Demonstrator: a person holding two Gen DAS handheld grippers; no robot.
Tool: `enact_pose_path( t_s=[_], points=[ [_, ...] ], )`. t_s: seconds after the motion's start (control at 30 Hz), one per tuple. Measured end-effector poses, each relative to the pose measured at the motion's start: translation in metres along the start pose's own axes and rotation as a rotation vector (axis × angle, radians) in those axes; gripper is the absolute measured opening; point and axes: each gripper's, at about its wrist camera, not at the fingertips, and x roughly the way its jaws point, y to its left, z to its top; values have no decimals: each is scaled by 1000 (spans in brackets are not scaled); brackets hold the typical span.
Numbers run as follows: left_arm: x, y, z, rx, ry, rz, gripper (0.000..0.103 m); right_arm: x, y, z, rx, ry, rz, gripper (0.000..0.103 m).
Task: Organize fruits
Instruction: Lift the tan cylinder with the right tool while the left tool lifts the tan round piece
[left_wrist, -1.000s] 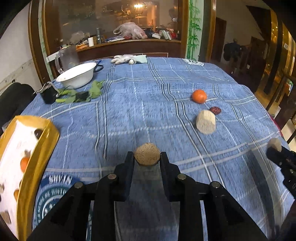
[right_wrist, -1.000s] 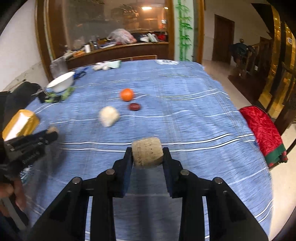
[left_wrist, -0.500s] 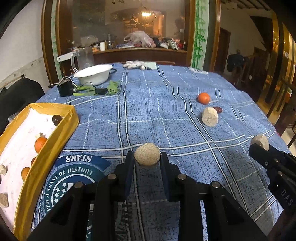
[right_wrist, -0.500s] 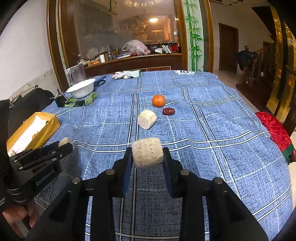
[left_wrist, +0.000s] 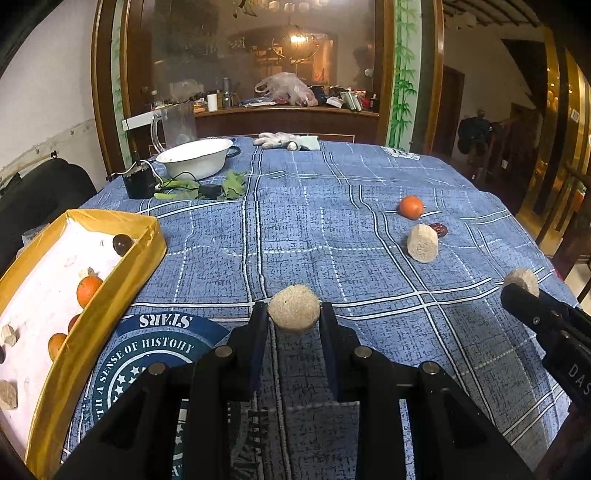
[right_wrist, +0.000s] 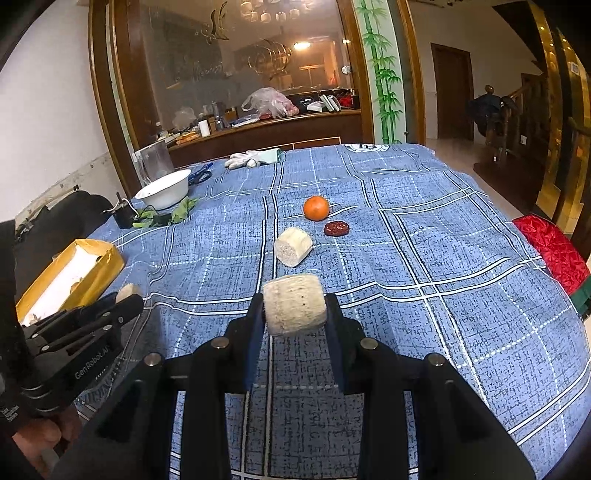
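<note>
My left gripper (left_wrist: 293, 314) is shut on a round beige piece (left_wrist: 293, 312), held above the blue cloth just right of the yellow box (left_wrist: 107, 295). That box holds oranges (left_wrist: 88, 290), a dark round fruit (left_wrist: 122, 243) and pale chunks. My right gripper (right_wrist: 295, 310) is shut on a pale cylindrical piece (right_wrist: 295, 308); it also shows at the right edge of the left wrist view (left_wrist: 521, 284). On the cloth ahead lie an orange (right_wrist: 316, 208), a dark red disc (right_wrist: 336, 228) and another pale chunk (right_wrist: 293, 246).
A white bowl (left_wrist: 192, 161), a clear jug (left_wrist: 173, 125), green leaves (left_wrist: 207, 186), a small black device (left_wrist: 138, 182) and white gloves (left_wrist: 280, 140) sit at the far side. A red cushion (right_wrist: 554, 251) lies beyond the table's right edge. A hand (right_wrist: 37, 435) holds the left gripper.
Both grippers have risen and pulled back with their pieces still held. The yellow box now shows more fully at the left; the loose fruit sits farther ahead.
</note>
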Motion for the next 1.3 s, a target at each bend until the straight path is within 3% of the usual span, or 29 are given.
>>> enact_pose_path(
  t_s=[0.4, 0.93, 1.3],
  points=[
    [1, -1, -1, 0, 9, 19, 27, 0, -6, 1, 23, -7, 43, 33],
    [0, 3, -2, -25, 1, 35, 27, -8, 1, 2, -19, -55, 5, 33],
    [-34, 13, 3, -32, -97, 78, 27, -38, 15, 8, -59, -125, -10, 33]
  ],
)
